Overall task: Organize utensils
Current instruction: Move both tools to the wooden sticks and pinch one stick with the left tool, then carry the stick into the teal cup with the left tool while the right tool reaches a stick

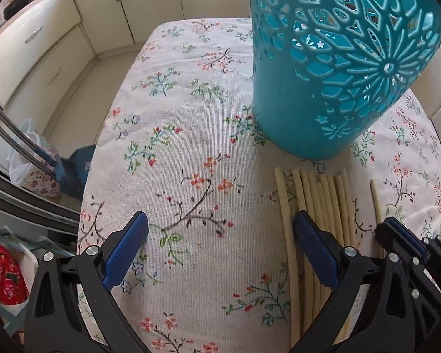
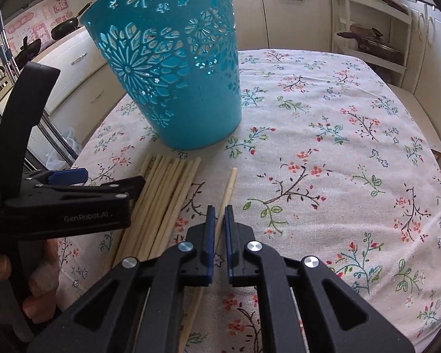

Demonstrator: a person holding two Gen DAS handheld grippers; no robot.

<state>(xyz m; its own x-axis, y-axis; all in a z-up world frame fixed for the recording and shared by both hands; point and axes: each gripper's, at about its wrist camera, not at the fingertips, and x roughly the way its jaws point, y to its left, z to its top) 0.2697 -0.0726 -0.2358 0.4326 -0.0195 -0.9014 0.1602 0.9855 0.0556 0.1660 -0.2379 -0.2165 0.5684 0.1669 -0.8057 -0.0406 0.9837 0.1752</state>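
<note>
Left gripper (image 1: 220, 241): jaws spread wide over the floral tablecloth (image 1: 191, 135), gripping nothing; its right finger overlaps the bundle's near edge.
Chopstick bundle (image 1: 317, 203): lies flat at five o'clock in the left wrist view, just below the basket, not yet picked up.
Teal basket (image 2: 173, 67): stands upright at eleven o'clock in the right wrist view; whether anything is inside cannot be told.
Single chopstick (image 2: 228, 188): lies just beside the bundle, running between the right jaws.
Right gripper (image 2: 217, 220): pads drawn together, pinching the single chopstick near the cloth.
Progress: judged early; one stick gripped, the bundle remaining.
</note>
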